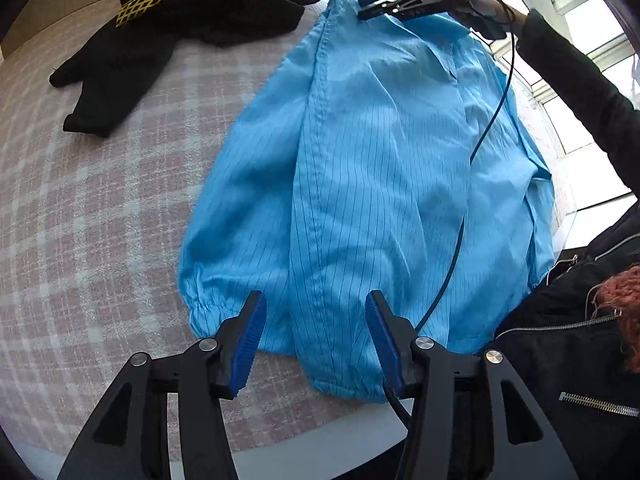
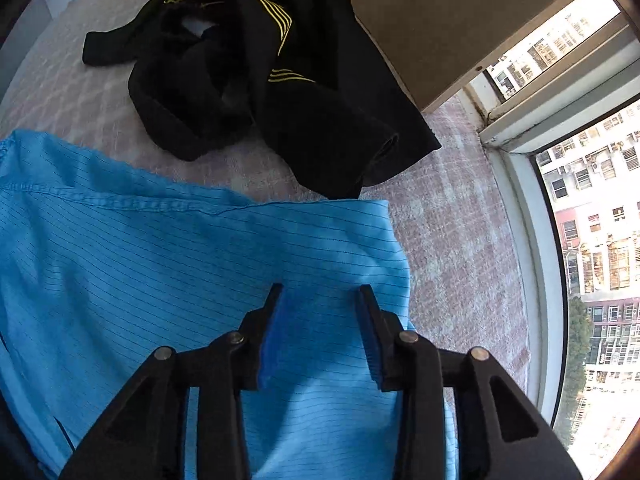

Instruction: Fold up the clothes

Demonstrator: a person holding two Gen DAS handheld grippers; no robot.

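A light blue pinstriped garment (image 1: 380, 168) lies spread on the pink checked bed cover (image 1: 100, 220), folded lengthwise with elastic cuffs at its near end. My left gripper (image 1: 316, 300) hangs open just above that near hem, nothing between its blue pads. At the far end my right gripper (image 1: 370, 6) hovers over the garment's top corner, held by a dark-sleeved arm. In the right wrist view the right gripper (image 2: 318, 290) is open over the blue garment (image 2: 160, 260), close to its far right corner.
A crumpled black garment with yellow stripes (image 1: 168, 28) lies at the far left, also black garment (image 2: 260, 80) beyond the blue one. A brown board (image 2: 440, 20) and a window frame (image 2: 532, 240) border the bed. A blue cable (image 1: 480, 148) hangs across. A person's black jacket (image 1: 568, 360) is at right.
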